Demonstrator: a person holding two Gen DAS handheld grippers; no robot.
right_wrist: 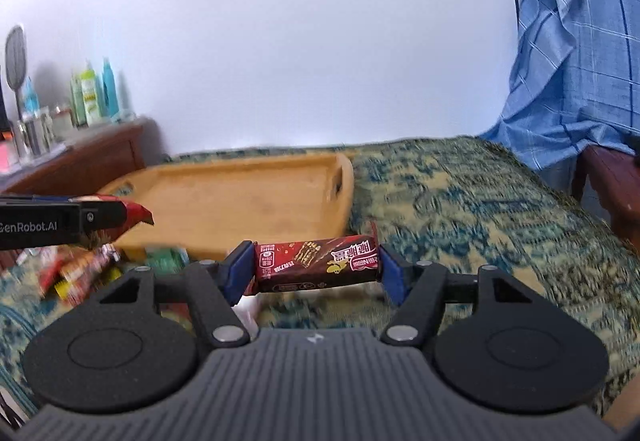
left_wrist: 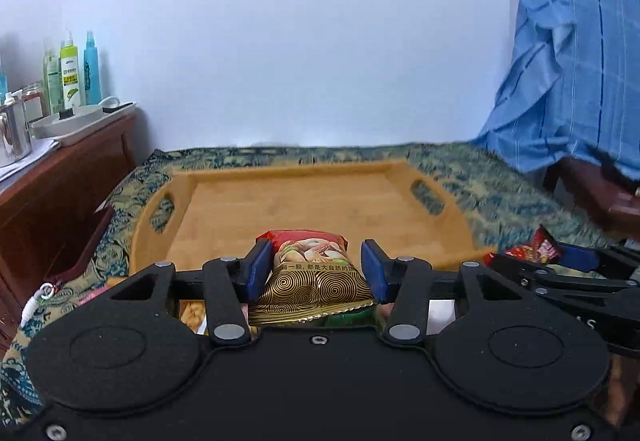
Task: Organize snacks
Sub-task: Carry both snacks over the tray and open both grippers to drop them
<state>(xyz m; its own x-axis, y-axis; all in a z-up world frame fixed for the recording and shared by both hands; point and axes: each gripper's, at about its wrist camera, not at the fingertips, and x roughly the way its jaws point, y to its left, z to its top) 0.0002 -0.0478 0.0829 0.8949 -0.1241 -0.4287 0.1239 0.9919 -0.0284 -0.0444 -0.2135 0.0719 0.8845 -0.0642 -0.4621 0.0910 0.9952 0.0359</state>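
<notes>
Gripping snacks: left claw (left_wrist: 316,273) nut packet (left_wrist: 312,269), right claw (right_wrist: 316,271) chocolate bar (right_wrist: 320,261).

Wooden tray (left_wrist: 304,201) floor bare, open from above; raised rim all round. Loose snack packets (right_wrist: 84,273) clutter cloth left of it; cloth (right_wrist: 460,209) right is free.

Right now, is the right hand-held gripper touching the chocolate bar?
Touching. Right wrist view: the right hand-held gripper has both blue pads pressed against the chocolate bar ends.
</notes>
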